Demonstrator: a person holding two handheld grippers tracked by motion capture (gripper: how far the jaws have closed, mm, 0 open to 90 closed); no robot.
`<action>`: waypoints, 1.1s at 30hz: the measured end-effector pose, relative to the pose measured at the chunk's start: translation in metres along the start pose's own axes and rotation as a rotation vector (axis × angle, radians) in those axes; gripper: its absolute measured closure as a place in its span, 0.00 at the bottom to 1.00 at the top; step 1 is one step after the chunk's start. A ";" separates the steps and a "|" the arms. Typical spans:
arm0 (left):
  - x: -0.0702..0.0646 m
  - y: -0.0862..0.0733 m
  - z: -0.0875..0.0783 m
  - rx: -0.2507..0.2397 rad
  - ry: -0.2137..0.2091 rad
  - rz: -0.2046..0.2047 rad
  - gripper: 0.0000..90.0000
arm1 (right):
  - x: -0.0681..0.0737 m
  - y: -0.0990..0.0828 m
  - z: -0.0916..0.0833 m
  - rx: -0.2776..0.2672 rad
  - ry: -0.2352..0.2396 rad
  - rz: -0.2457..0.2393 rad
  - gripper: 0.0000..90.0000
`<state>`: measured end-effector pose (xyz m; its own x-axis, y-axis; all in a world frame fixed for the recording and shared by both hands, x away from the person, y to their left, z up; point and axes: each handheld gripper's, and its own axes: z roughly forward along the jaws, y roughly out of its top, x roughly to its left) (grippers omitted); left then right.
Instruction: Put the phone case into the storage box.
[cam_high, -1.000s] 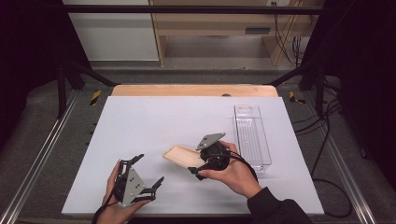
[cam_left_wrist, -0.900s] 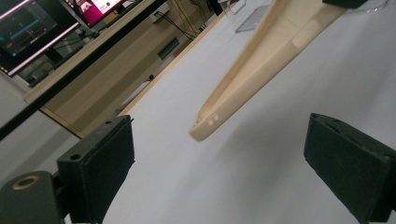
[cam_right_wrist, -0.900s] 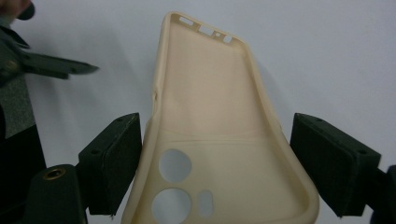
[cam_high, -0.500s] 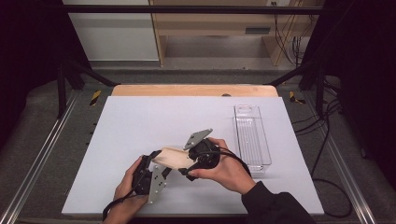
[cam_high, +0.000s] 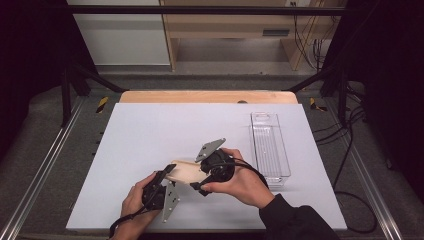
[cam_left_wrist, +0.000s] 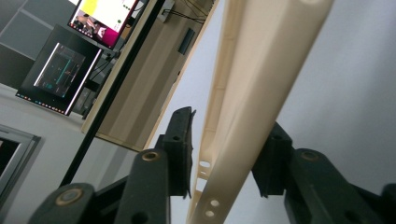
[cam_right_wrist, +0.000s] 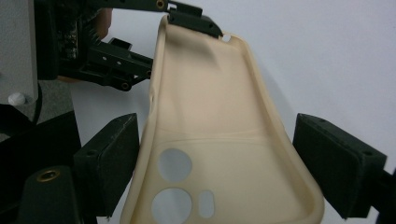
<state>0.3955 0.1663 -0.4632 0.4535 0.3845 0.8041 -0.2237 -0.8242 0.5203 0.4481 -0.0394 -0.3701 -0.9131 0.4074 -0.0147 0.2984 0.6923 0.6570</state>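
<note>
Beige phone case (cam_high: 187, 171) is held up over the white tabletop (cam_high: 150, 135), near its front edge, between both tools. Right hand-held gripper (cam_high: 200, 181) spans the camera-cutout end; in the right gripper view its pads sit beside the case (cam_right_wrist: 210, 140) edges, left one close, right one apart, so grasp can't be told. Left hand-held gripper (cam_high: 167, 172) pinches the opposite end's rim (cam_left_wrist: 247, 93). Clear plastic tray (cam_high: 270, 145) sits right, apart.
</note>
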 end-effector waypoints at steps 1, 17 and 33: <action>-0.001 0.000 0.000 -0.001 0.003 0.004 0.73 | -0.001 0.001 -0.001 -0.001 0.002 0.000 0.18; -0.004 0.000 -0.005 0.030 0.003 0.035 0.93 | -0.014 -0.003 -0.002 -0.129 0.071 0.076 0.10; 0.003 -0.010 -0.003 0.058 -0.017 -0.191 0.94 | -0.020 -0.019 -0.028 -0.485 -0.027 0.163 0.04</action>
<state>0.3971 0.1770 -0.4649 0.4973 0.5293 0.6874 -0.0822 -0.7600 0.6447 0.4529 -0.0775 -0.3613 -0.8561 0.5067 0.1015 0.2669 0.2654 0.9265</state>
